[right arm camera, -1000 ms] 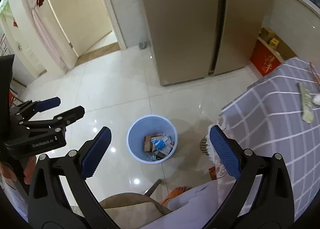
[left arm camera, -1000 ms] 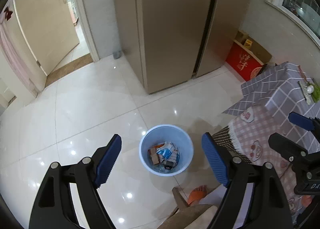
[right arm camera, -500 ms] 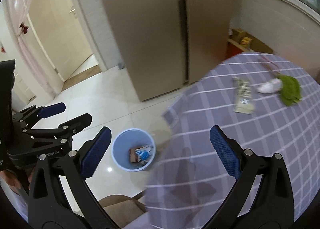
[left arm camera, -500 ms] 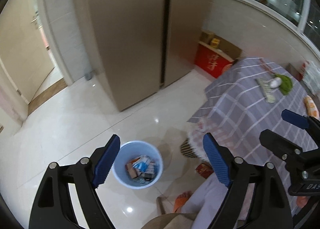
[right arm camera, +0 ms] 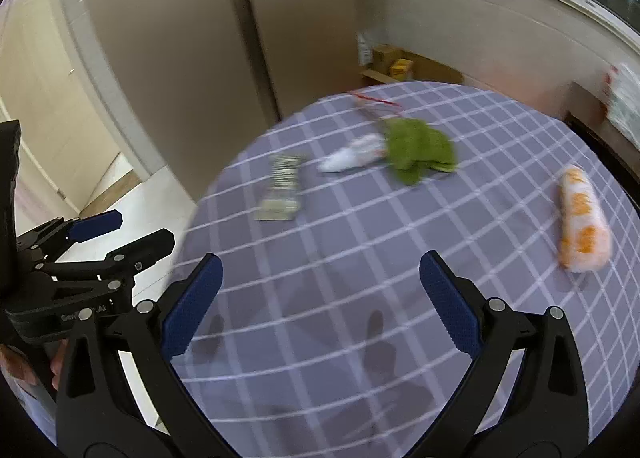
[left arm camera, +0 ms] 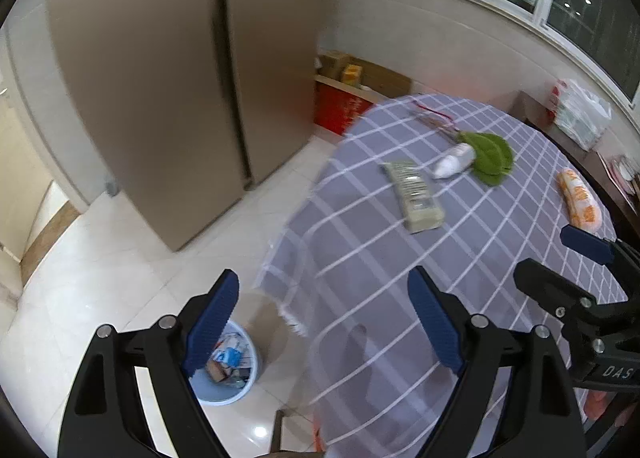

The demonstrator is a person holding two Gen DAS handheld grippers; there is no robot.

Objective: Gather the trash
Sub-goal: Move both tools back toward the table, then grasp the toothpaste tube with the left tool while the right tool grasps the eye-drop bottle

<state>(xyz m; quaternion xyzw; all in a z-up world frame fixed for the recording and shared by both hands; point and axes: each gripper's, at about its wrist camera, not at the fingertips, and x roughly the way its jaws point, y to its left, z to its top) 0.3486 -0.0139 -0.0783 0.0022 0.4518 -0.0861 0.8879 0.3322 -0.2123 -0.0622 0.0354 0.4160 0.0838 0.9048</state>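
Both tongs stand wide apart and carry nothing: my left tongs hang over the near edge of the counter with the floor beneath the left pad, and my right tongs sit above the checked cloth with the whole spread in front.

Nearest to me, at seven o'clock in the left view, is the blue bin, on the floor just beside the hanging cloth and already holding some wrappers. Farther out on the counter lies the trash I am after. A flat striped wrapper lies at eleven o'clock in the right view. Beyond it a white crumpled piece touches a green cloth or leaf, and a thin red-tipped strip sits at the far rim. An orange and white packet lies well apart at two o'clock.

I judge the step in hand to be reaching for the first piece. The orange packet looks easiest for the right tongs: bulky, standing clear of everything else. I would line the pads across its short width and come down level so the cloth is not pinched with it. The flat wrapper would need a lower, scraping approach.

The right view is smeared, so I cannot tell whether the green thing is rag or leaf, nor read any print. The left pad covers part of the bin, and the counter's near rim is cut off by the tongs in both views.
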